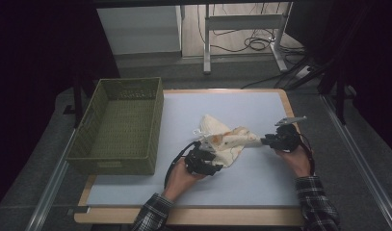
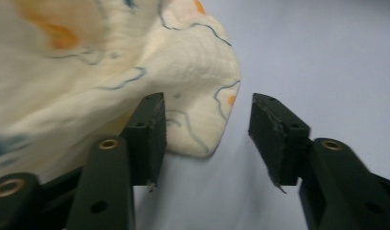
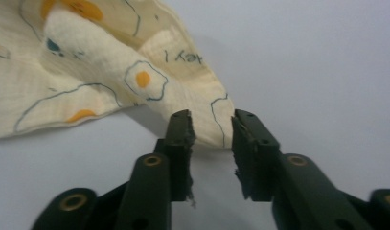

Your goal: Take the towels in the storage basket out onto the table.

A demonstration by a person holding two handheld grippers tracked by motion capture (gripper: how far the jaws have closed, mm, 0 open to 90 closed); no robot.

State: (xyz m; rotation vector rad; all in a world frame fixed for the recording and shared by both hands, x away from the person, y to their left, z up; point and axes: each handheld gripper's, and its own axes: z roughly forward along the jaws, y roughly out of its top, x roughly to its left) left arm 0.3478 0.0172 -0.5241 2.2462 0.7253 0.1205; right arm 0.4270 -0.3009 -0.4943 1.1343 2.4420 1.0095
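Roughly at table centre: crumpled cream muslin cloth printed with fried-egg shapes (image 1: 225, 139), lying on the pale blue-grey table (image 1: 261, 178), well apart from the table's edges. Olive-green woven plastic basket (image 1: 121, 125) at nine o'clock of the cloth, empty, probably the cloth's destination. Judged as a spreading or folding job: one tool at each end, so the fabric can be drawn out between them.

Left tool (image 1: 203, 161) at seven o'clock of the cloth. Seen in the left gripper view (image 2: 207, 136): jaws standing moderately apart, rounded cloth edge (image 2: 197, 96) sagging between and above them, brushing one pad (image 2: 152, 129), other pad clear. No clamp; nothing held.

Right tool (image 1: 266, 141) at three o'clock of the cloth. Seen in the right gripper view (image 3: 212, 129): jaws narrowly parted, pointed cloth corner (image 3: 214, 115) lying in the gap. Pads close on both sides; firm pinch or bare contact, cannot tell. Corner flat on the table, not lifted.
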